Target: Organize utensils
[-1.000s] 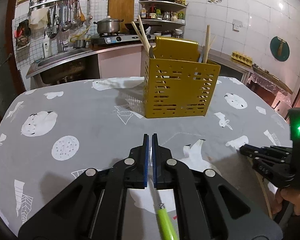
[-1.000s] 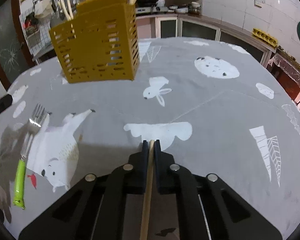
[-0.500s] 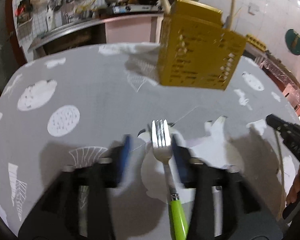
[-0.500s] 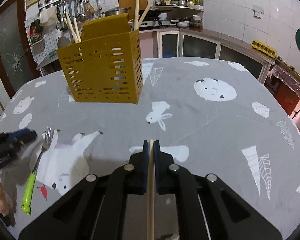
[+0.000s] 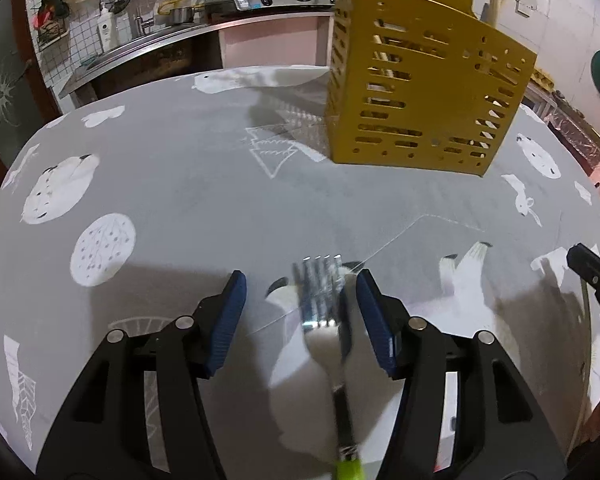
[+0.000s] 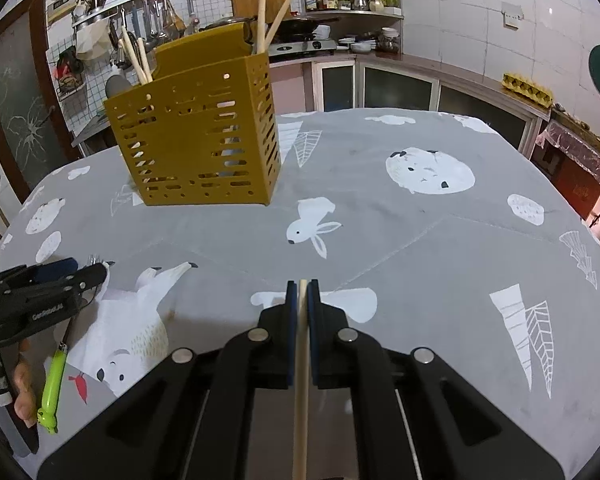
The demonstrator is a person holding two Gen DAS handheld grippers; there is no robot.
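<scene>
A fork (image 5: 318, 292) with a green handle (image 6: 52, 388) lies on the grey patterned tablecloth (image 5: 180, 184). My left gripper (image 5: 300, 292) hangs low over it with its jaws opening; the tines lie between the blue pads, nearer the right one, and neither pad presses on them. In the right wrist view the left gripper (image 6: 80, 274) is at the left edge, held by a hand. My right gripper (image 6: 302, 286) is shut on a wooden chopstick (image 6: 301, 380) above the cloth. The yellow slotted utensil holder (image 6: 196, 140) stands upright at the back with several chopsticks (image 6: 262, 12) in it.
The holder (image 5: 420, 92) is beyond the fork, to the right. My right gripper's tip (image 5: 592, 272) shows at the right edge of the left wrist view. A kitchen counter with a stove and pots runs behind the table, cabinets to the right.
My left gripper has gone from shut to open and has dropped down over the fork, whose tines now lie between its fingers. The right gripper still holds the chopstick.
</scene>
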